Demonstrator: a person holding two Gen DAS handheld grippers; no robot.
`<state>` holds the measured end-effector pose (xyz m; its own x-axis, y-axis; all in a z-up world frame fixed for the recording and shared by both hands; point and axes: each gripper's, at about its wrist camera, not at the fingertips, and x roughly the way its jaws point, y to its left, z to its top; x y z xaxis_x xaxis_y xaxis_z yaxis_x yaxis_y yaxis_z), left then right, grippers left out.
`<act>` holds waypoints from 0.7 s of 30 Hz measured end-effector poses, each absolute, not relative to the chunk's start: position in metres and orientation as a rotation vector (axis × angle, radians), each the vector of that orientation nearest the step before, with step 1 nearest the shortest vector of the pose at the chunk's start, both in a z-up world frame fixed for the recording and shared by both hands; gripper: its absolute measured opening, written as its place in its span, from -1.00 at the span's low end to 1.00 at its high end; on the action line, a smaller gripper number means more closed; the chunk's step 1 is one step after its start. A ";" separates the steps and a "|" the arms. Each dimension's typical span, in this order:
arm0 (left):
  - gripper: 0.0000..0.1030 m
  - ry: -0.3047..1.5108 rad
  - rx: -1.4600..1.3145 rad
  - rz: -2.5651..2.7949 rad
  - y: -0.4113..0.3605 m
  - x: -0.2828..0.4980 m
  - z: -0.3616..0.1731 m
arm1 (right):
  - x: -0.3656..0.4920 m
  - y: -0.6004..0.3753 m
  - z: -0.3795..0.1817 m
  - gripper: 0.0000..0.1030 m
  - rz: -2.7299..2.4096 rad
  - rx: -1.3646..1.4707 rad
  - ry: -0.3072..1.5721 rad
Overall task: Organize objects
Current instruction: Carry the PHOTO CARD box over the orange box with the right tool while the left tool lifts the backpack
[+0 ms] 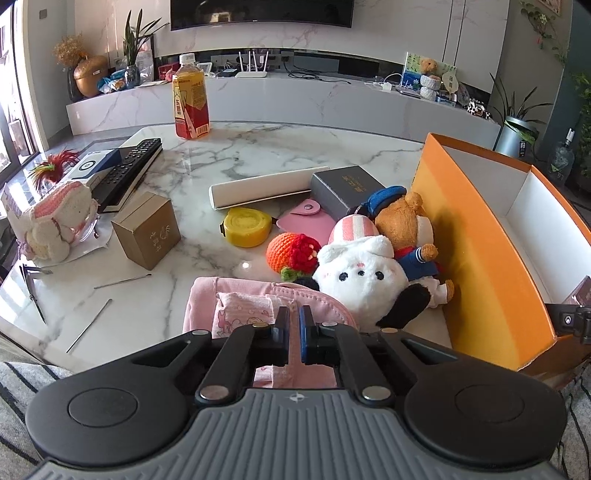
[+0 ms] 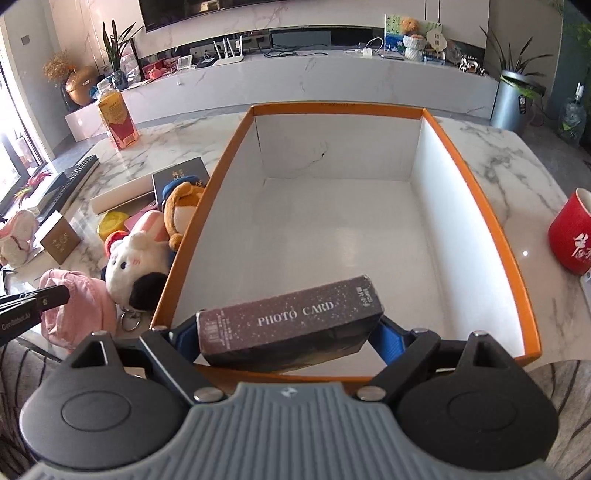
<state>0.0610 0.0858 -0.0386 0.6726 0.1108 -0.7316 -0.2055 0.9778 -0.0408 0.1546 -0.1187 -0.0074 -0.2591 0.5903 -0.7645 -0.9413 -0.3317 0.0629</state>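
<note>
Nearest the lens, the right tool [image 2: 290, 332] has its blue pads spread wide and pressed on both ends of a dark box marked PHOTO CARD [image 2: 291, 325] — held over the near edge of the orange box [image 2: 480, 192], whose white interior is bare. Left tool [image 1: 294, 328] is fully closed, pinching the pink fabric pouch [image 1: 236, 295] on the marble desk [image 1: 221, 155]. White plush [image 1: 360, 273] and bear plush [image 1: 400, 225] lean against the orange box's left wall.

A marble-topped table [image 1: 332, 147] stands before a long marble media console [image 1: 295, 99] under a wall-mounted television [image 1: 258, 13]; daylight enters from the left window [image 2: 14, 140].
</note>
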 end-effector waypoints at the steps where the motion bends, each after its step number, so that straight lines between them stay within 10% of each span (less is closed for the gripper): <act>1: -0.90 0.816 -0.117 0.177 0.085 0.061 -0.039 | 0.153 -0.117 -0.008 0.75 1.793 -0.791 0.633; 21: -0.92 0.889 0.034 0.156 0.067 0.068 -0.048 | 0.169 -0.086 -0.025 0.75 1.831 -0.807 0.674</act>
